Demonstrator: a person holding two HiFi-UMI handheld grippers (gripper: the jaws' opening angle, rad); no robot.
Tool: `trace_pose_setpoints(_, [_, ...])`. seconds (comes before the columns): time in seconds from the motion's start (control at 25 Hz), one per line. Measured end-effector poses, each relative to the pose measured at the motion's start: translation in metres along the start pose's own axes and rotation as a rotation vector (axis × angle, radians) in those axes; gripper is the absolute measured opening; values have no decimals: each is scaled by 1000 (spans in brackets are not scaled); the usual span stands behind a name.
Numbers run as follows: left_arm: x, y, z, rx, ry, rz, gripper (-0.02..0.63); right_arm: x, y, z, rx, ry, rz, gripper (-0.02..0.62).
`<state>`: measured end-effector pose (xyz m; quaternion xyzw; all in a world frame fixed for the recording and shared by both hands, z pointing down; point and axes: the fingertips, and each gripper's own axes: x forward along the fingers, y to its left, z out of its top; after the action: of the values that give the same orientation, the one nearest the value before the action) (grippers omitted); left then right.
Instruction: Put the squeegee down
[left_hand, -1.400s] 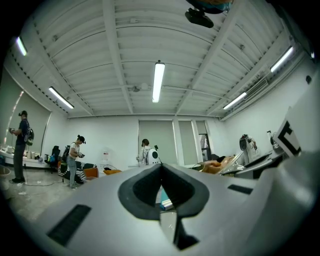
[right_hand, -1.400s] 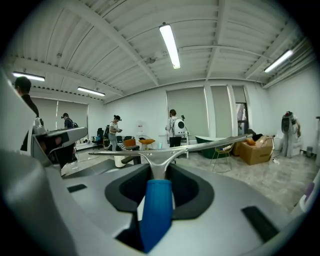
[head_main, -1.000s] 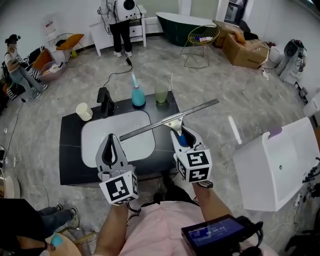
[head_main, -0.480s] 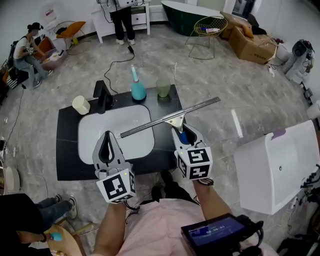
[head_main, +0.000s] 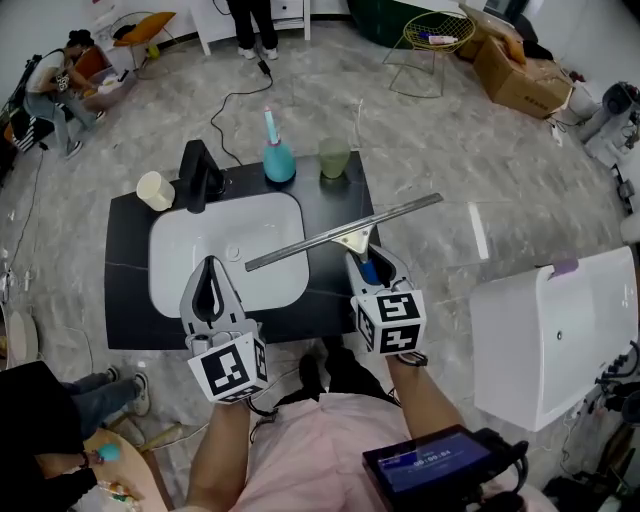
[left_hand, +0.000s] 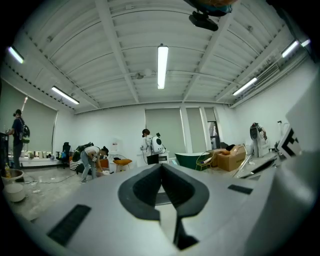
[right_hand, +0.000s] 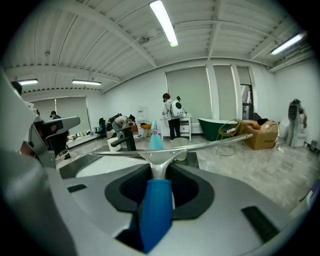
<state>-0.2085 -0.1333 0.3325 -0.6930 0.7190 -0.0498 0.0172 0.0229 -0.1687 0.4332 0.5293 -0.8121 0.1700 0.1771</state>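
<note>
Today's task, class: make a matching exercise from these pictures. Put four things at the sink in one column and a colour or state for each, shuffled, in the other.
1 squeegee
2 faucet
3 spray bottle
4 left gripper

A teal
B shut, empty
C held in the right gripper
D black

Pairs: 1-C, 2-D, 3-A, 4-B

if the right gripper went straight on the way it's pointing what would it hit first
Probably the black countertop beside the sink: the right gripper tilts downward, and the squeegee clamped in it would touch first. Depth is uncertain; the green cup stands further along.
</note>
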Motion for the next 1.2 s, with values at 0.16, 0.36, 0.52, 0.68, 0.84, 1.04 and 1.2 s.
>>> trace_pose_setpoints(0.16, [6,-3,-9,0,23,0,9,10,-4,-12,9,31,4,121])
trace_pose_setpoints(0.36, [13,-8,-20,6,51,1,9,22,-11,-26,18,67,11,121])
trace_pose_setpoints(0.52, [19,-10,-28,9,71,1,9,29,-14,-36,26,92,15,121])
trace_pose_setpoints(0.68, [23,-12,-36,10,90,-2,9,37,-15,-46,28,116,19,121])
trace_pose_setpoints(0.84, [29,-13,-46,12,111,-6,9,45,-17,-56,31,141,21,121])
trace_pose_setpoints(1.04, [35,-11,-54,15,132,-5,9,52,-19,-67,36,174,20,121])
trace_pose_setpoints(1.2, [40,-9,-61,12,143,-7,9,60,-18,-75,36,192,23,121])
